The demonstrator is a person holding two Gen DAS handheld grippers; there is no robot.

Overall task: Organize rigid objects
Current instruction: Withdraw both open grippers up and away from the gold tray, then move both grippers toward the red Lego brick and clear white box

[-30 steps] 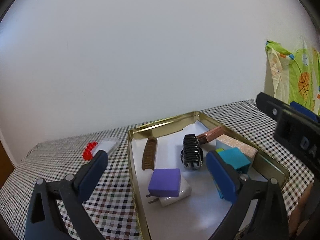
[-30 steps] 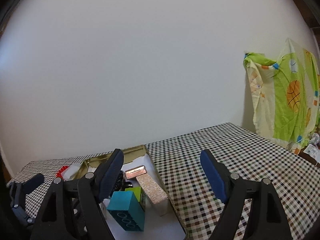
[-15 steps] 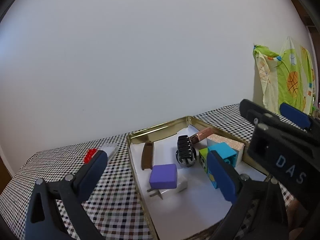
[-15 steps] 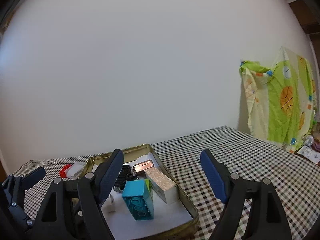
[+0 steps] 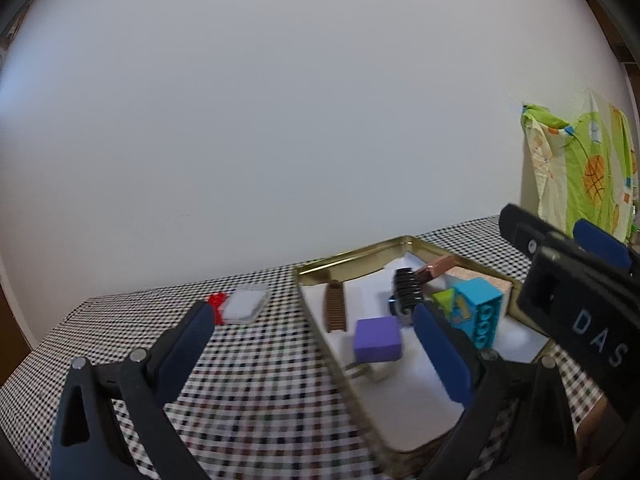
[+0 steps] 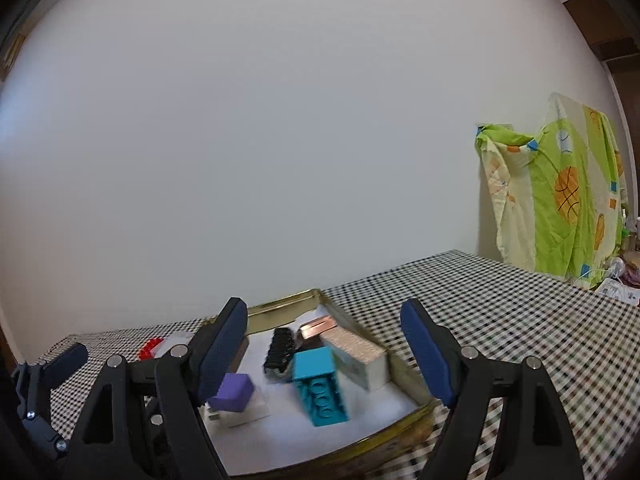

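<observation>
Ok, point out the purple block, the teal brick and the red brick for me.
purple block (image 5: 377, 338): left wrist view, on its top face.
teal brick (image 6: 320, 388): right wrist view, on its side with round holes.
red brick (image 5: 216, 302): left wrist view, on its visible corner beside the clear case.

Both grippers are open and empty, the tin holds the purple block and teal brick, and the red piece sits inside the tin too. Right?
Not quite. The left wrist view shows the red piece outside the tin, on the checked cloth beside a clear case. The rest holds.
</observation>
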